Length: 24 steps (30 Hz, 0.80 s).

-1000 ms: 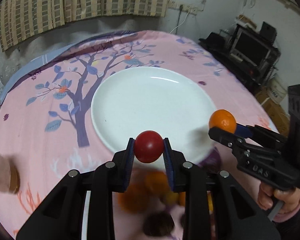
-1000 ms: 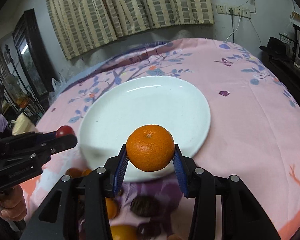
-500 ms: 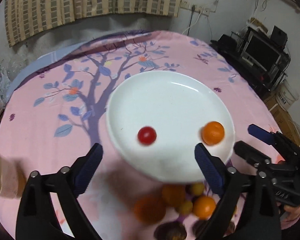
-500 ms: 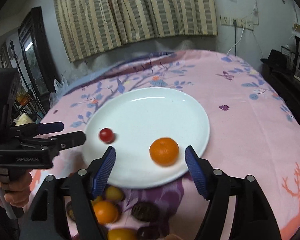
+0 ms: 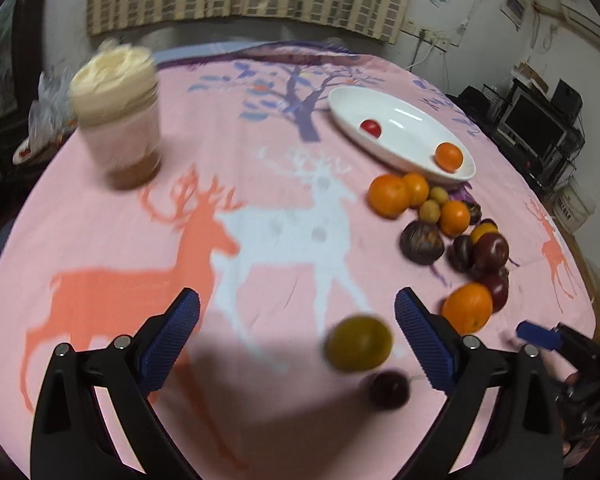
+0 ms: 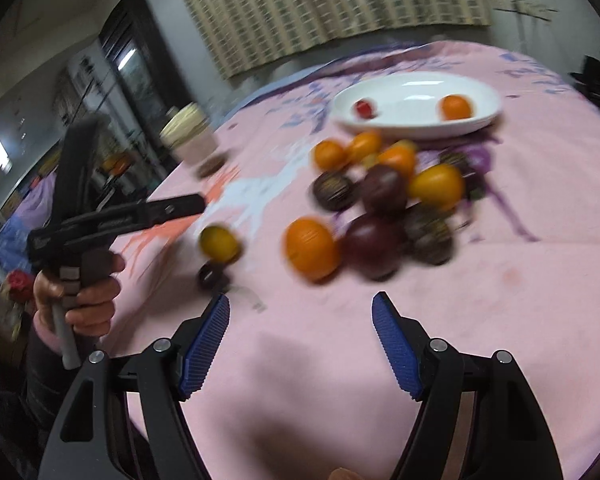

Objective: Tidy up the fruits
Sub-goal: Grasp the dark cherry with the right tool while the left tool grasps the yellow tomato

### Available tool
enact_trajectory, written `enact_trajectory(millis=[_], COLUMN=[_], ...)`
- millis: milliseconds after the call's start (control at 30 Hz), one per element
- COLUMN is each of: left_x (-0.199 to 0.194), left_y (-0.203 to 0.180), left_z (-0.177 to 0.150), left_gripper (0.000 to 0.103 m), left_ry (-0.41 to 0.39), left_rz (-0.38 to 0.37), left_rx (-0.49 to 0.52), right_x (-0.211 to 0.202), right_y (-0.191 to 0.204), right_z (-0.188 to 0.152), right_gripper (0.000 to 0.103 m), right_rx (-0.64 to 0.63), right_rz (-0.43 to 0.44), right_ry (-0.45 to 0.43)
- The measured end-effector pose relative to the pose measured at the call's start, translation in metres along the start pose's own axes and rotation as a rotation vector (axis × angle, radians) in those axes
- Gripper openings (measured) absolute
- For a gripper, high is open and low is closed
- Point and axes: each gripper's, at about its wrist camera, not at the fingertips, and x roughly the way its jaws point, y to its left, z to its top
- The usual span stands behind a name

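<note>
A white plate (image 5: 404, 148) (image 6: 416, 120) at the far side of the table holds a small red tomato (image 5: 370, 128) (image 6: 365, 108) and an orange mandarin (image 5: 449, 156) (image 6: 455, 106). A heap of mandarins (image 5: 389, 195) (image 6: 311, 249) and dark purple fruits (image 5: 422, 242) (image 6: 374, 242) lies in front of the plate. A yellow-green fruit (image 5: 358, 343) (image 6: 219, 243) and a small dark fruit (image 5: 389, 390) lie nearest. My left gripper (image 5: 296, 334) is open and empty, low over the near cloth. My right gripper (image 6: 300, 344) is open and empty, near the heap.
A jar with a cream lid (image 5: 116, 108) (image 6: 190, 134) stands at the far left on the pink deer-print tablecloth (image 5: 180, 248). The left gripper and the hand holding it show in the right wrist view (image 6: 112, 216). A dark cabinet and striped curtain stand behind.
Both grippers let go of the tomato and mandarin, which now lie on the plate. Both have pulled back from the plate to the near side of the table, jaws open.
</note>
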Motion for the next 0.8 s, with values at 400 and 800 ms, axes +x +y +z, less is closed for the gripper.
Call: enact_trajectory(millis=[400, 800], left_x=[-0.007, -0.011], left_y=[0.039, 0.054], left_z=[-0.021, -0.023], left_gripper=[0.096, 0.096], left_ry=[-0.048, -0.081], left_rz=[0.018, -0.094], left_rx=[-0.114, -0.209], right_x=[0.059, 0.045], right_y=[0.094, 0.088], right_z=[0.009, 0.007], right_gripper=[0.046, 0.028], right_rx=[-0.317, -0.331], right_rz=[-0.042, -0.081], right_ry=[0.09, 0.079])
